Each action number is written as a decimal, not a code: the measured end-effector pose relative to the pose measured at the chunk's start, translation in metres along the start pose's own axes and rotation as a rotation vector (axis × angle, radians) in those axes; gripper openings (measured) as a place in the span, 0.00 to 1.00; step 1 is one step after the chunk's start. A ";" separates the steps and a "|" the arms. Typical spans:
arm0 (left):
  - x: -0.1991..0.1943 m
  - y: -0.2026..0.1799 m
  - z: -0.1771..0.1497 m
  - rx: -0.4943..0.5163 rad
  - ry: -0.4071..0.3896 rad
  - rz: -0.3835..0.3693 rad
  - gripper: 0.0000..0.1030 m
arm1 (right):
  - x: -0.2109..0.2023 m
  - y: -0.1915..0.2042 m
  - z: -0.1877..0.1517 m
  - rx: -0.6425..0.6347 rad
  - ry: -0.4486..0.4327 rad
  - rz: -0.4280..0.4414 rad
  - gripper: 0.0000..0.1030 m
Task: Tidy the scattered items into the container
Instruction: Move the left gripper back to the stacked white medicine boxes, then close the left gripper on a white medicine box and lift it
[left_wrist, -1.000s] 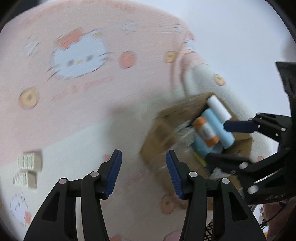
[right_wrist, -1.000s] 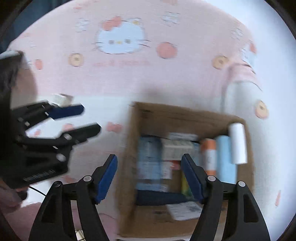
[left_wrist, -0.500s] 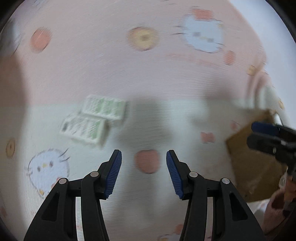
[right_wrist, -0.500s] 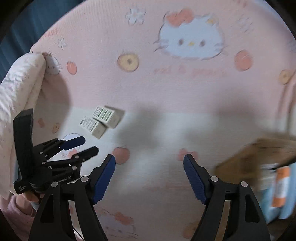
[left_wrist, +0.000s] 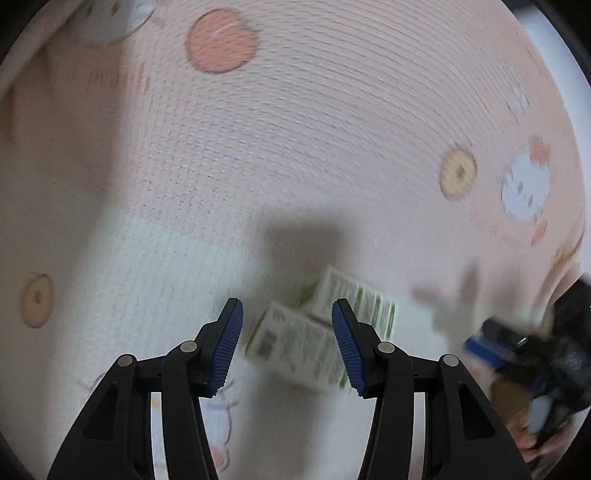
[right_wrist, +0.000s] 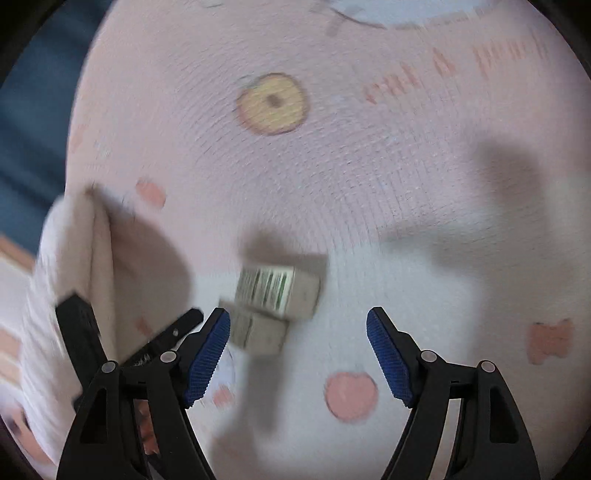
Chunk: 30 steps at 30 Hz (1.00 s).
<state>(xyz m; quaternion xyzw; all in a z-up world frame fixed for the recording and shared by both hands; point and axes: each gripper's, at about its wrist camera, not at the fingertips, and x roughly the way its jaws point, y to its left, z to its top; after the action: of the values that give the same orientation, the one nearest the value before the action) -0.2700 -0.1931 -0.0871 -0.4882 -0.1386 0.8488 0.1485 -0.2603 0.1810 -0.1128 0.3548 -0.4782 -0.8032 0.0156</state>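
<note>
Two small white boxes with green print lie side by side on the blanket. In the left wrist view the near box (left_wrist: 295, 347) and the far box (left_wrist: 360, 301) show between my left gripper's (left_wrist: 286, 312) open fingers, and the pads are not touching them. In the right wrist view the same pair, the upper box (right_wrist: 277, 291) and the lower box (right_wrist: 258, 334), sit just ahead of my right gripper (right_wrist: 297, 316). Its jaws are wide open with nothing held. Each gripper shows blurred at the other view's edge: right gripper (left_wrist: 491, 350), left gripper (right_wrist: 177, 328). The container is out of view.
A pink and white blanket (left_wrist: 295, 147) with cartoon cat, apple and ring prints covers the whole surface. A raised fold of the blanket (right_wrist: 74, 266) stands at the left, with a dark blue area (right_wrist: 29, 110) beyond it.
Both grippers have swung away from the cardboard box and dropped towards the two small boxes, which now fill the lower middle. The cardboard box has left both views. The right jaws widened slightly.
</note>
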 end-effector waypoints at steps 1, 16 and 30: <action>0.005 0.007 0.002 -0.043 0.008 -0.027 0.53 | 0.005 -0.004 0.001 0.028 0.013 0.006 0.73; 0.052 0.062 -0.036 -0.623 0.041 -0.262 0.43 | 0.079 -0.057 0.006 0.401 0.060 0.164 0.73; 0.090 0.052 -0.025 -0.697 0.078 -0.436 0.27 | 0.091 -0.059 -0.009 0.416 0.115 0.237 0.36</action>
<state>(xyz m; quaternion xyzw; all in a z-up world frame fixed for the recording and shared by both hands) -0.2972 -0.2038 -0.1896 -0.5002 -0.5121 0.6806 0.1559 -0.3046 0.1727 -0.2122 0.3367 -0.6700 -0.6585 0.0636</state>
